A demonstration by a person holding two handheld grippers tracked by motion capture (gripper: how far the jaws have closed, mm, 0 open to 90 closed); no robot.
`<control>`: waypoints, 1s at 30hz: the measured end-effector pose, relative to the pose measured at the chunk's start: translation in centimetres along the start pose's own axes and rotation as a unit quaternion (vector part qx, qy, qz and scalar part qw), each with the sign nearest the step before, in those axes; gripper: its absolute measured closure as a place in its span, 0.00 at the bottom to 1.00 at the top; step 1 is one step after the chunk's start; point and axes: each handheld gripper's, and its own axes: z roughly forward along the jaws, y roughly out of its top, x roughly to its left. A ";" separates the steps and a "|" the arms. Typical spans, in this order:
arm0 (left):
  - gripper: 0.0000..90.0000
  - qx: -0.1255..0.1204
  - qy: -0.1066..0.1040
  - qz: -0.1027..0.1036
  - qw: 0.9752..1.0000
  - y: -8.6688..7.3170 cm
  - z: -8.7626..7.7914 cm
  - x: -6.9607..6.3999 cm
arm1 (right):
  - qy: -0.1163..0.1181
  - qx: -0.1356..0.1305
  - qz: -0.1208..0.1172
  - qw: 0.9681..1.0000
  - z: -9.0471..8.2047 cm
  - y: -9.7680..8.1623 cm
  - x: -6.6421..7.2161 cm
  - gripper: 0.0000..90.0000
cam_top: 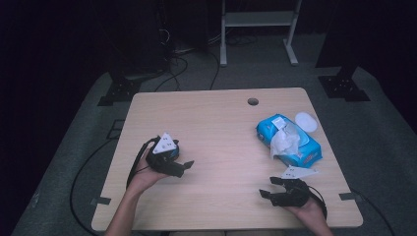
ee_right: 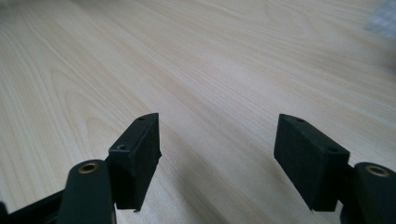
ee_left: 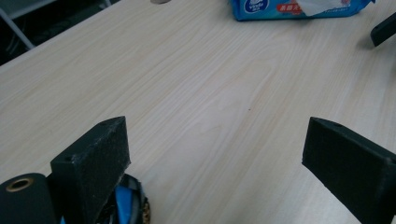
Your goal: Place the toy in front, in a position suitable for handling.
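A blue pack of wet wipes (cam_top: 290, 141) lies on the right side of the wooden table (cam_top: 216, 123), with a white wipe (cam_top: 284, 141) sticking out of its top. A small white round lid (cam_top: 306, 121) sits just behind it. My left gripper (cam_top: 185, 168) rests at the table's left, jaws pointing right, open and empty. In the left gripper view its jaws (ee_left: 217, 140) stand wide apart over bare wood, with the pack (ee_left: 299, 9) far ahead. My right gripper (cam_top: 268, 187) sits near the front edge below the pack, open and empty (ee_right: 218, 128), pointing left.
A round cable hole (cam_top: 253, 102) sits near the table's far edge. Cables trail on the grey floor (cam_top: 88, 162) to the left. A white frame's legs (cam_top: 258, 29) stand behind the table. A jaw of the right gripper (ee_left: 384, 29) shows in the left gripper view.
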 end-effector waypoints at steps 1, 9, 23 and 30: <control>0.07 0.008 0.003 0.001 1.000 0.1 0.1 0.3 | 0.000 0.002 0.000 1.000 0.0 0.0 0.0 0.34; 0.07 0.040 0.025 -0.005 0.999 -0.5 -0.4 2.7 | 0.001 0.005 0.004 1.000 0.0 0.0 0.0 0.34; 0.08 0.074 0.056 -0.039 0.995 -3.7 -1.5 5.5 | 0.001 0.004 0.005 1.000 -0.1 -0.1 0.1 0.34; 0.08 0.113 0.047 -0.038 0.992 -4.3 -0.8 5.8 | 0.001 0.005 0.006 1.000 0.0 -0.1 0.2 0.34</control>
